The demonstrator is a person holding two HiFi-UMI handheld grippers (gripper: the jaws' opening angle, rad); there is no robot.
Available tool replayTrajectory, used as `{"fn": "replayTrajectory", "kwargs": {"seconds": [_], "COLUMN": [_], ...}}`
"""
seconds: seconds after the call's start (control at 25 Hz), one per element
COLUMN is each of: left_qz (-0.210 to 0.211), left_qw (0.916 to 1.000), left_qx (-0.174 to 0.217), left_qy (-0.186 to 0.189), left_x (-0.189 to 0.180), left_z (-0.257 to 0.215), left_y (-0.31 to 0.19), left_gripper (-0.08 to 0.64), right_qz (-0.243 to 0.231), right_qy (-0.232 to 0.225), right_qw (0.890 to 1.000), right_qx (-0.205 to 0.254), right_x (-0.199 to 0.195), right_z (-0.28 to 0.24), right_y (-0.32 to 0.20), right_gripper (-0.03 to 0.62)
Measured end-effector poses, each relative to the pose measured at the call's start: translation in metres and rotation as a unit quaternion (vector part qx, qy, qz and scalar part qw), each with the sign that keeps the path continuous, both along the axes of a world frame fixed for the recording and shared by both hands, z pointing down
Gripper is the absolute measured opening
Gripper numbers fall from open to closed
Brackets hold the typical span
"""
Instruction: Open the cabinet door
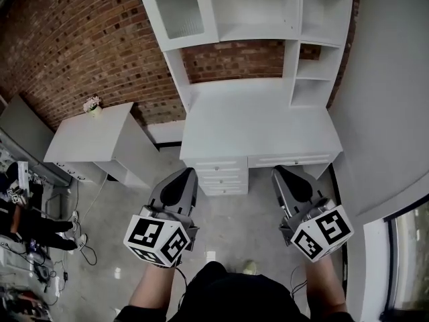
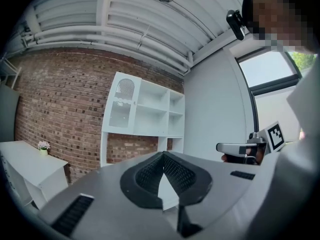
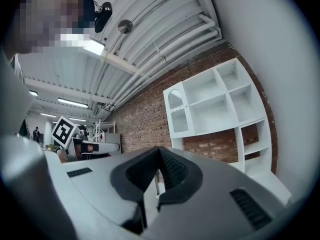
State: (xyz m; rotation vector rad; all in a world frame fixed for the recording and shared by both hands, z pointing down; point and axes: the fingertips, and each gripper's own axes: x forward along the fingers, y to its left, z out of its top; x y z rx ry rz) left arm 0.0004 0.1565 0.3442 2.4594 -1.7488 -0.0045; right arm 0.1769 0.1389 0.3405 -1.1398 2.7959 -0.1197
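So both grippers are held low over the grey floor, well short of the furniture. The left gripper has its jaws pressed together at the tips with nothing between them, and the left gripper view shows that clearly. Same deal with the right gripper: jaws closed on nothing, just the black ribbed pads meeting.

Straight ahead is a white desk with a shelf unit on top, pushed up against a red brick wall. The white cabinet door with the glass pane is in the upper left corner of that shelf unit, and it looks closed, sitting flush with the frame. Neither gripper is anywhere near it. The rest of the shelf compartments are open cubbies.

Off to the left there's a low white side table with a small pot of flowers at its back corner by the wall
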Motion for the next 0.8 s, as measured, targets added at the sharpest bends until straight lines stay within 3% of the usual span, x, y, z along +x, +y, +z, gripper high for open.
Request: {"fn": "replayTrajectory", "kwargs": {"seconds": [0.4, 0.8], "left_qz": [0.004, 0.043], "left_qw": [0.9998, 0.9986], "left_qx": [0.016, 0.030], "left_qy": [-0.011, -0.011], "left_x": [-0.002, -0.041], "left_z": [0.007, 0.016], "left_y": [-0.044, -0.152], "left_gripper": [0.006, 0.006], "right_qz": [0.005, 0.033], "right_qy": [-0.002, 0.013], "right_qw": [1.000, 0.999], "right_qx": [0.003, 0.002], "right_x": [-0.005, -0.056], "right_z": [0.016, 0.020], "right_y": [-0.035, -0.125], "right_gripper": [0.003, 0.003]}}
